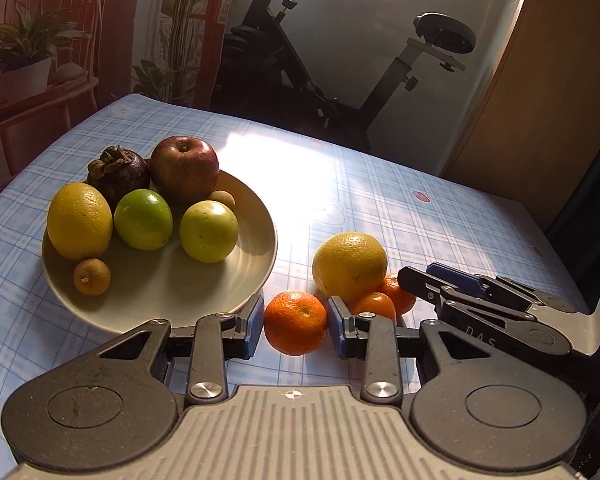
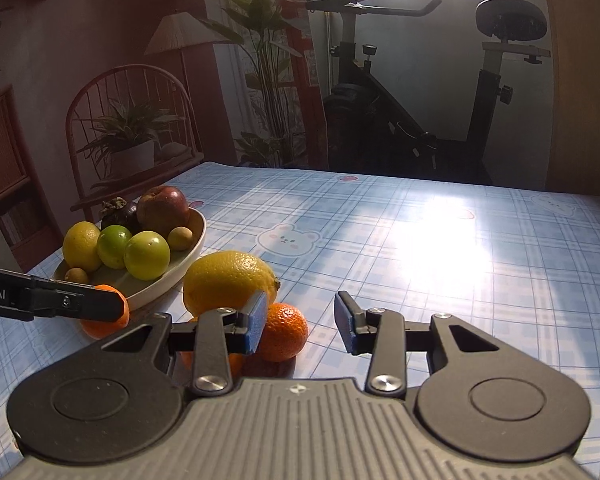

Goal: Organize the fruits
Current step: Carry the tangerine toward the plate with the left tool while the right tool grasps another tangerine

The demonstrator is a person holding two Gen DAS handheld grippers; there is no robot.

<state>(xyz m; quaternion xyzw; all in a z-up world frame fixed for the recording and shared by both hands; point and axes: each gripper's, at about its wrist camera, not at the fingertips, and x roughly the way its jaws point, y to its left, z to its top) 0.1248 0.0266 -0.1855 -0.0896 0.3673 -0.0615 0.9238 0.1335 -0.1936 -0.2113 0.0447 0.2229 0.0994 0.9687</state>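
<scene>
Fruits are split between a bowl and the bare counter. One small orange mandarin point(image 1: 295, 322) sits squeezed between the blue pads of the left tool point(image 1: 295, 326), both pads pressing its sides, so that tool is clenched on it; the mandarin is just beside the near rim of the bowl point(image 1: 256, 240). The right tool point(image 2: 302, 322) stands released, its pads apart with nothing between them (only checked cloth shows in the gap). Its left pad lies in front of a second mandarin point(image 2: 284, 332), and whether it touches the fruit cannot be told.

Just behind that mandarin rests a large yellow lemon point(image 2: 228, 280), and a third small orange fruit point(image 1: 376, 306) is tucked against the two, seen from the left wrist.

Farther left, the pale bowl holds a red apple point(image 1: 185, 170), a dark mangosteen point(image 1: 118, 174), a yellow citrus point(image 1: 79, 221), two green round fruits point(image 1: 143, 219) point(image 1: 209, 231) and two small brownish ones point(image 1: 92, 277) point(image 1: 223, 199). Its near right part is bare.

All of this stands on a counter point(image 2: 420, 240) covered with a blue plaid cloth printed with bears, sunlight glaring across its middle. Beyond it stand an exercise bike point(image 2: 420, 112), potted plants point(image 2: 132, 136) and a rounded chair back point(image 2: 128, 80).
</scene>
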